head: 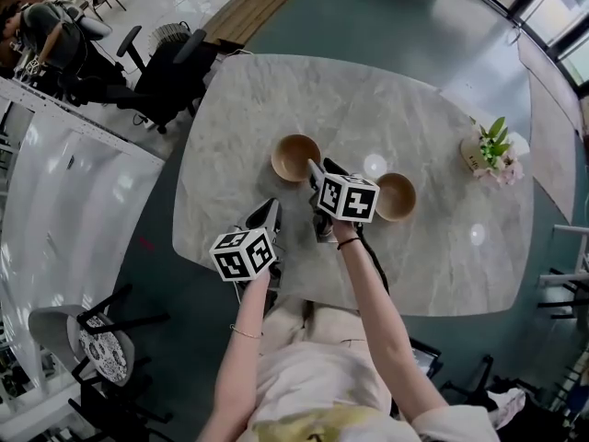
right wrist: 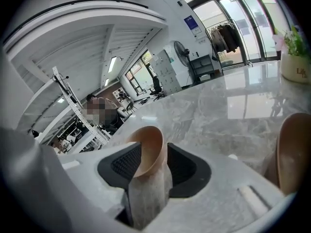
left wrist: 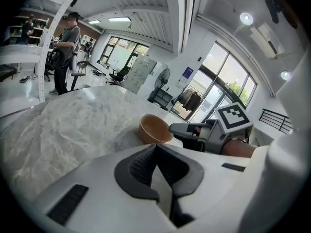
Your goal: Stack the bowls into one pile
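Right hand-held gripper [right wrist: 153, 165] spread, jaws astride the rim of a round light-brown wooden bowl [head: 295, 157] on the grey marbled tabletop [head: 414, 109], left hand-held gripper [left wrist: 156, 155] pressed together, empty, second matching bowl [head: 397, 197] standing apart, unstacked

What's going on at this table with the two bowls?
A person holds a gripper in each hand over a marble table where two wooden bowls sit apart, not yet stacked. The right gripper has its jaws open, with the rim of the left bowl between them. The right bowl sits untouched beside that hand. The left gripper hangs near the table's edge, jaws together and empty.
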A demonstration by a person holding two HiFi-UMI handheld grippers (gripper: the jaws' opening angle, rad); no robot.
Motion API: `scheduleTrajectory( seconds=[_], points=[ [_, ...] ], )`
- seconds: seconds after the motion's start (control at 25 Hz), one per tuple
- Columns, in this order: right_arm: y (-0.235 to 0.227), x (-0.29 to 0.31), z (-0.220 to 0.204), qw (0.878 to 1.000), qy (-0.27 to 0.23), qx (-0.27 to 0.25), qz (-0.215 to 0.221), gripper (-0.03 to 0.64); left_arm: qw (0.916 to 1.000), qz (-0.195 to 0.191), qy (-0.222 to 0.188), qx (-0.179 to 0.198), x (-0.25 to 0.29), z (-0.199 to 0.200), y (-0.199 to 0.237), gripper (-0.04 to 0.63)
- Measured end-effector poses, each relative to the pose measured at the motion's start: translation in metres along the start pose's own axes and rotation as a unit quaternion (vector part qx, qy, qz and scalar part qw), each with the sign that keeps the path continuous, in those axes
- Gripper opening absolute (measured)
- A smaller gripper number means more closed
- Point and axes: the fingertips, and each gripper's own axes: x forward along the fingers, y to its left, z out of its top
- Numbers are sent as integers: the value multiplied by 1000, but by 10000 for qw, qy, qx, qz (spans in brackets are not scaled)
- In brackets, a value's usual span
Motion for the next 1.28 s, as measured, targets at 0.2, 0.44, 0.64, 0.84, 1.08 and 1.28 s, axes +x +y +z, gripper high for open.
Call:
scheduleTrajectory(
  seconds=[0.2,0.44,0.64,0.84,1.08,1.28],
  points=[
    [-2,16,-6,9996,126,202,-129,150,9999,-77,107,63,7,3,9,0],
    [-9,22,-13,9980,377,290,-421,149,9996,-146,225,58,12,2,13,0],
    [-15,26,-15,9964,404,407,-623,110,9994,-184,272,62,14,3,17,0],
    [-19,25,-13,9944,360,328,-938,29,9993,-230,273,67,13,6,21,0],
    [-17,23,-9,9946,282,315,-944,26,9994,-228,238,100,11,9,23,0],
    [-11,11,-2,9954,170,321,-887,25,9992,-285,239,142,8,8,16,0]
  ],
)
